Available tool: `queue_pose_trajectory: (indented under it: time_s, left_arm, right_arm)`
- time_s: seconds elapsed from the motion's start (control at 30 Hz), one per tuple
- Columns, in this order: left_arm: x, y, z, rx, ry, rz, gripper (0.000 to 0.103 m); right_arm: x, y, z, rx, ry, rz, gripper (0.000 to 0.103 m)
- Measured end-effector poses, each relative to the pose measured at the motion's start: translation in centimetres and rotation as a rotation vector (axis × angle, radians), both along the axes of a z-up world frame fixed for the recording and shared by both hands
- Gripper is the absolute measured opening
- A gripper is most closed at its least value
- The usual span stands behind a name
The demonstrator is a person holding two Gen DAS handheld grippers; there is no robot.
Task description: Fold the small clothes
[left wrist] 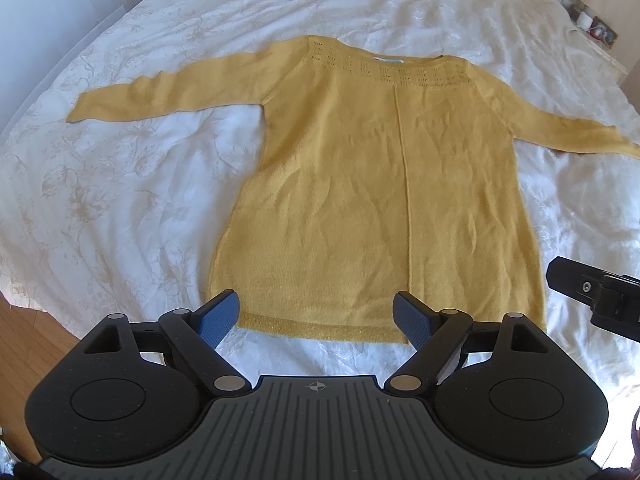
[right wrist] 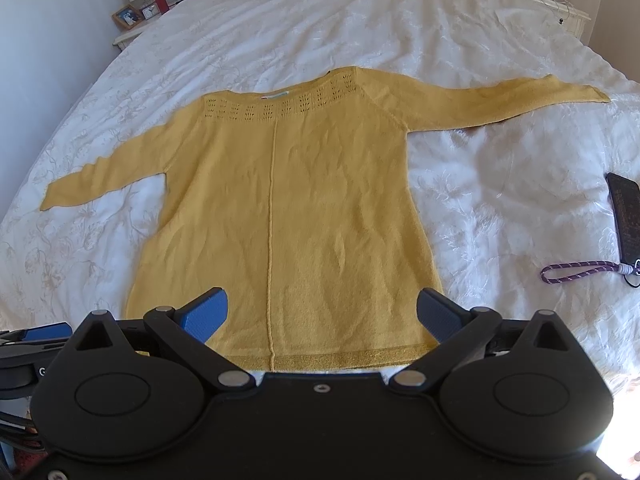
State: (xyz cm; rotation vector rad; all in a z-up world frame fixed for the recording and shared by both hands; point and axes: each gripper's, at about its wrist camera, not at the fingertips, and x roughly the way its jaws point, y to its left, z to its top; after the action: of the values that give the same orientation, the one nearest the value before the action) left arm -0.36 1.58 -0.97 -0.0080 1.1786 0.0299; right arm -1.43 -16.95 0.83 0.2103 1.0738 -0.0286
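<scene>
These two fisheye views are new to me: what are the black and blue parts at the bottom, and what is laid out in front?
Each picture comes from a camera on a hand-held gripper, looking along its fingers. The first shows the left gripper, the second the right gripper; both stand open and hold nothing. A yellow sweater lies flat on a white bedspread, sleeves spread, hem nearest the grippers. A dark phone with a purple strap lies to the right.
</scene>
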Motion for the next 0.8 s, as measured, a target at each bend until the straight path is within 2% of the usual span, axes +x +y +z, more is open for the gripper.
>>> queue_pose_trajectory:
  time_s: [0.27,0.4,0.57,0.8]
  left_arm:
    - [0.7,-0.1,-0.5,0.003,0.026,-0.008,0.084]
    - [1.3,-0.4,-1.1,0.013,0.049,-0.008,0.084]
    - [2.7,-0.8,-2.0,0.012,0.081,-0.003,0.084]
    - [6.2,-2.0,-2.2,0.008,0.082,0.024,0.083]
  right_arm:
    - [0.4,-0.2,-1.0,0.021,0.043,0.003,0.101]
    - [1.0,-0.7,-2.2,0.057,0.099,0.001,0.101]
    - [2.1,-2.1,-3.7,0.115,0.159,-0.007,0.101]
    - [5.7,-5.5,-5.1,0.144,0.175,0.019,0.1]
